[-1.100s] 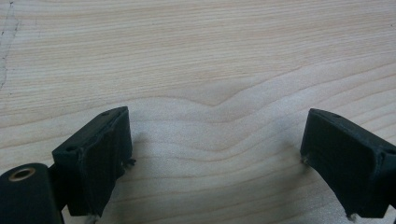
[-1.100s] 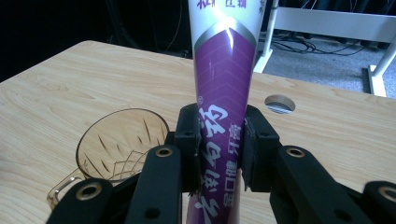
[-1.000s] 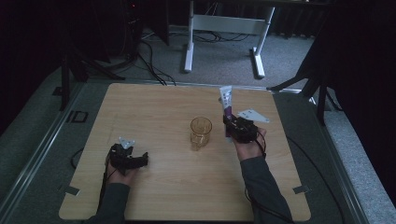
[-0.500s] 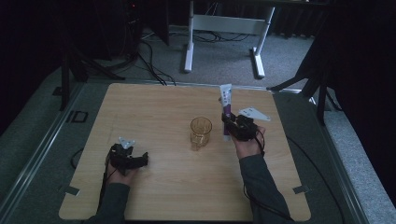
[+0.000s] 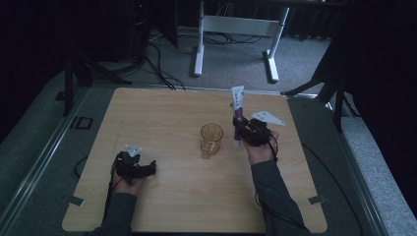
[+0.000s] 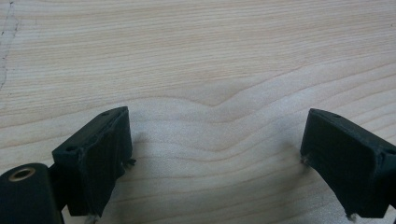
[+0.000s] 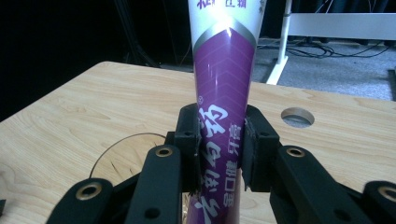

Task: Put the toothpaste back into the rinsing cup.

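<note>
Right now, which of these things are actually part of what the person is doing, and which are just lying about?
In the job:
- purple-and-white tube, upright, clamped in the right gripper
- glass cup, beside that gripper

Lying about:
- left gripper, jaws wide apart, holding nothing, over bare table
- white stand on the floor beyond

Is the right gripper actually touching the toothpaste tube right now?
Touching. In the right gripper view, the right gripper has both jaws pressed against the sides of the upright purple toothpaste tube, with no gap visible on either side.
</note>
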`<state>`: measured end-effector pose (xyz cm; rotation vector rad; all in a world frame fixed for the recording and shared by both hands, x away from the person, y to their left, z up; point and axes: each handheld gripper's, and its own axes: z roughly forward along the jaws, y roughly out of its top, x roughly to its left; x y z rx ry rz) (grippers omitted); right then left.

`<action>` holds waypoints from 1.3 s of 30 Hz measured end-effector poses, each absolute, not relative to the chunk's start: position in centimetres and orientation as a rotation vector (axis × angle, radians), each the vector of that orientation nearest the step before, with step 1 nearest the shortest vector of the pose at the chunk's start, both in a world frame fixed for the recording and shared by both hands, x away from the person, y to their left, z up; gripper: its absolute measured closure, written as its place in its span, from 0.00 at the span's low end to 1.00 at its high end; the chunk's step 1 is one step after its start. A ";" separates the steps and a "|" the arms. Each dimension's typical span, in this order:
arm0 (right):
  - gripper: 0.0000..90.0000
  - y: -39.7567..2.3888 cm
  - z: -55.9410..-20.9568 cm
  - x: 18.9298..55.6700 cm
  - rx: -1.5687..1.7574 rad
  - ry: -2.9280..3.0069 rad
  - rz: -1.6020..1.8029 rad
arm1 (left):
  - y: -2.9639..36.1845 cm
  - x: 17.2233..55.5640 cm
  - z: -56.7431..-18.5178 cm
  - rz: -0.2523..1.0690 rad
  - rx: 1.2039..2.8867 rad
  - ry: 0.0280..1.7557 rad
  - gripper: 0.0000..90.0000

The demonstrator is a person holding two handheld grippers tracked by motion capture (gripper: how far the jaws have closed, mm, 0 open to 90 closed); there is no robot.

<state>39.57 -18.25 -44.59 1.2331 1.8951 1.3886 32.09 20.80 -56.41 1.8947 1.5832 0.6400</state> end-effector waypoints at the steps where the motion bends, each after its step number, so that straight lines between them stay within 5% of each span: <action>1: 0.79 -18.2 -44.5 39.7 1.237 1.892 1.401 | 20.8 32.1 -56.4 0.640 1.894 1.583 0.10; 39: 0.79 -16.1 -43.8 40.5 1.237 1.867 1.511 | 20.8 32.1 -56.4 0.640 1.891 1.585 0.10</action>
